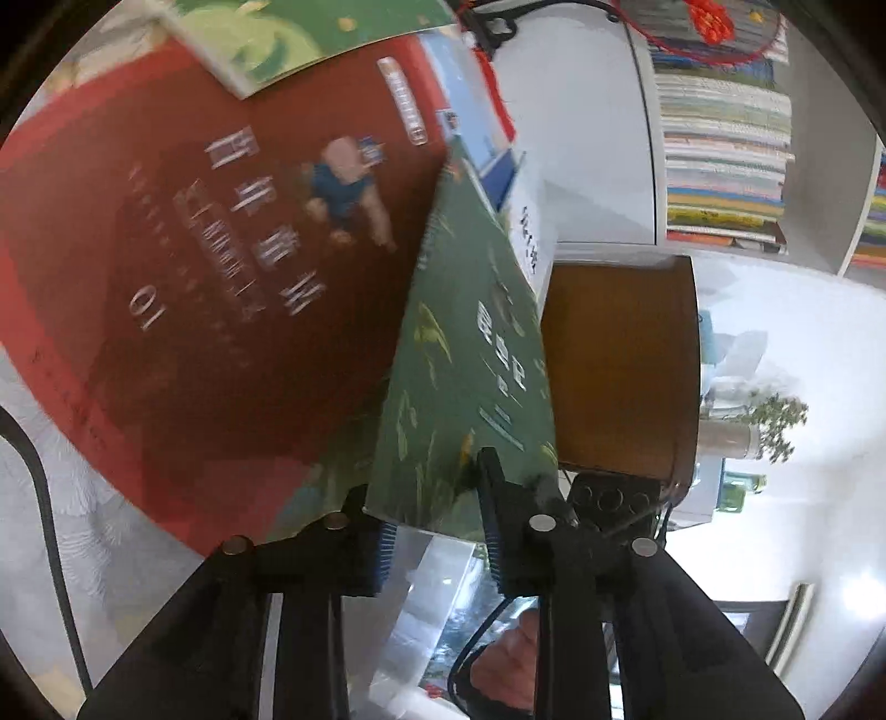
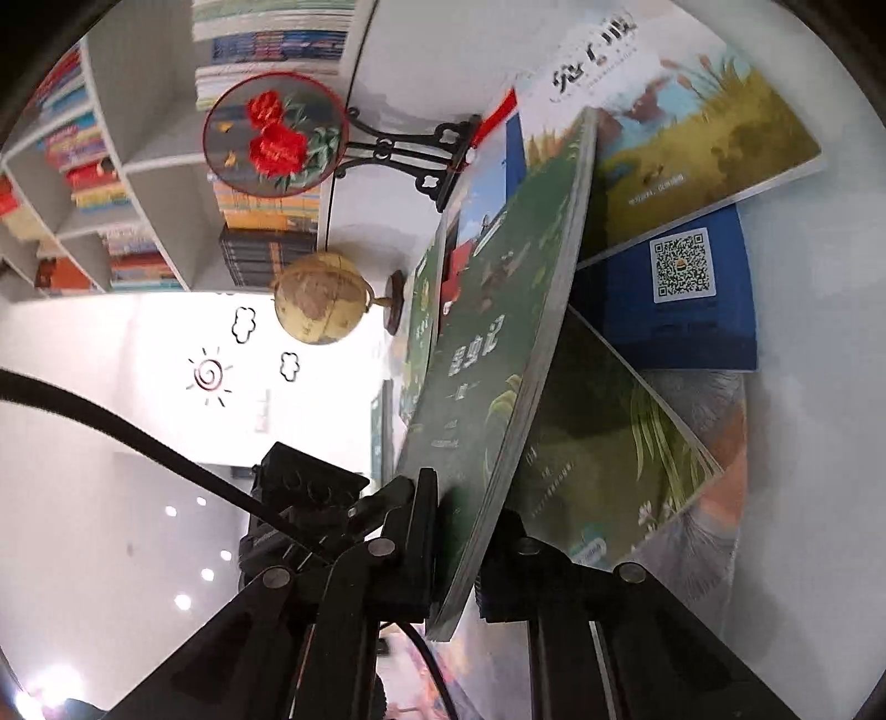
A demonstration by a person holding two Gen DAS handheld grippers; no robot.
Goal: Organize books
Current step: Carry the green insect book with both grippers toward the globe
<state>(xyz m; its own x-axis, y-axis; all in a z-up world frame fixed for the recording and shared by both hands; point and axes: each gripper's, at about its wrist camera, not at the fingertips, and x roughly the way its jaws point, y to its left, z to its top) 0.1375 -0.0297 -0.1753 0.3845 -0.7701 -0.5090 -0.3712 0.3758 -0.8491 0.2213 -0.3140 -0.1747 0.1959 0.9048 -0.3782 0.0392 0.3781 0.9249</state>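
Right gripper [image 2: 468, 548] is clamped on the lower edge of the green book [image 2: 487, 354]: one finger pressed flat on the cover, the other against the back, the page edge running down between them. It points slightly downward, rolled sideways so shelves and globe [image 2: 318, 302] look tipped over. Book stands tilted, lifted off the others.

Left gripper [image 1: 429, 523] points somewhat downward at the same green book [image 1: 470, 376]. Its corner sits between the jaws, which are parted; right finger [image 1: 490, 482] touches the cover, left finger sits beside the edge, a firm grip not visible.

Red book [image 1: 221, 232] lies flat just left of it, another green book [image 1: 288, 33] overlapping its top. In the right view a blue book [image 2: 681, 288], a grass-cover book [image 2: 698, 133] and a reed-cover book [image 2: 609, 443] lie fanned on the white table [image 2: 803, 387]. A brown board [image 1: 614, 365] stands behind the green book.
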